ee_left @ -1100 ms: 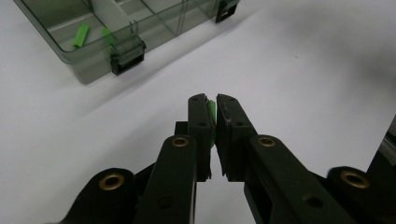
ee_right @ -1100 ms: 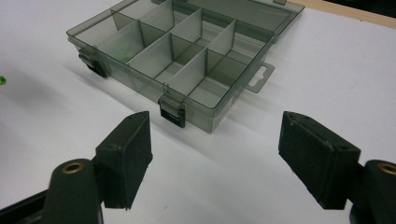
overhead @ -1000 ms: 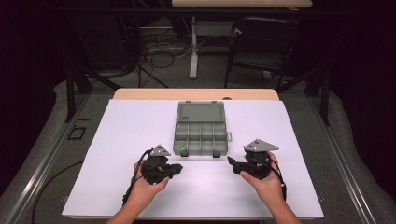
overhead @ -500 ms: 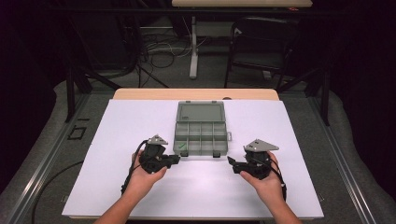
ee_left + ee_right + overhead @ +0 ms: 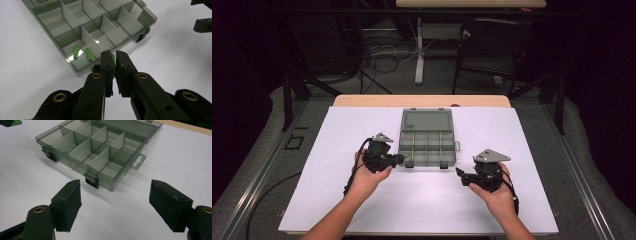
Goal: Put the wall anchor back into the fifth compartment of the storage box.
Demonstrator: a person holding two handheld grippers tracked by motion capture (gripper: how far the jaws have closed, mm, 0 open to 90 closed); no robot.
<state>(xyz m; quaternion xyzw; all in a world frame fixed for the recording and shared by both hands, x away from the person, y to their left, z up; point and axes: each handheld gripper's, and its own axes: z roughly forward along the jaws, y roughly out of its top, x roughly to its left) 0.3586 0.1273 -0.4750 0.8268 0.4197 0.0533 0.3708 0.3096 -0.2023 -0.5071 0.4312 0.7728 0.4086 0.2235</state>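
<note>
The open box [image 5: 427, 142] sits mid-table as before, while the left gripper [image 5: 113, 58], jaws pinched on a green piece [image 5: 114, 61], has moved up to its near corner cell holding two more pieces [image 5: 82, 53], likely to drop it, and the right gripper [image 5: 113, 202] waits wide open, empty.

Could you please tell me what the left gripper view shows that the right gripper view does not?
The left gripper view shows two loose green pieces in a near corner compartment, and the left gripper shut on a third green piece. The right gripper view shows the right gripper open, its jaws wide apart with nothing between them. Both show the open organizer box on the white tabletop.
</note>
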